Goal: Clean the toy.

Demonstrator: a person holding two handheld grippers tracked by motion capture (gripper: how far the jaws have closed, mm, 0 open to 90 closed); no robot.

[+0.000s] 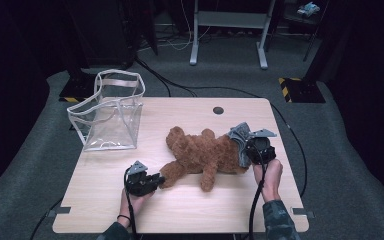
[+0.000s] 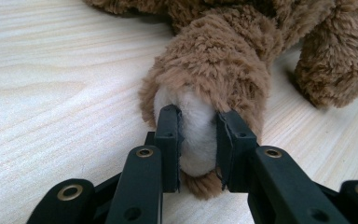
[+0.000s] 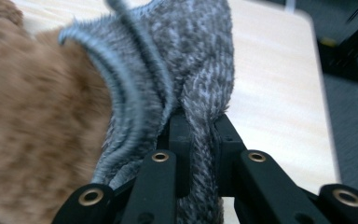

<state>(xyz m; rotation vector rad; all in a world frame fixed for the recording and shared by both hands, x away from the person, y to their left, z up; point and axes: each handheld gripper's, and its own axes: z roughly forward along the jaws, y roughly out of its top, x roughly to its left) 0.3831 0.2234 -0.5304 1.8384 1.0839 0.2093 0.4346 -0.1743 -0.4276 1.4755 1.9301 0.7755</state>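
The left gripper (image 2: 198,140) was clamped on the pale paw pad (image 2: 196,135) at the end of one limb of the brown teddy bear (image 1: 205,152), its two black jaws pressing the plush from either side just above the bench (image 1: 190,210). In the high view that gripper (image 1: 156,180) sat at the bear's near-left limb, low over the wood, with the person's left hand (image 1: 132,200) behind it and a cable trailing back toward the bench's near edge.

The right gripper (image 3: 200,140) was closed on a fold of grey knitted fabric (image 3: 186,65), the cloth pinched flat between the jaws and rising above them with a ribbed hem curling to the left. The fabric lay against the bear's brown fur (image 3: 32,126). From above, this gripper (image 1: 254,150) was at the bear's right end, where the grey garment (image 1: 239,136) bunched around the toy's body, and the right hand (image 1: 268,175) held it from the near side.

The bear lay stretched across the middle of the bench, head toward the far left, limbs spread toward the near side. Well apart from it, at the far-left corner of the bench, stood a clear plastic bag (image 1: 111,112) with white trim, upright and open at the top. A dark round grommet hole (image 1: 218,110) sat near the bench's far edge.
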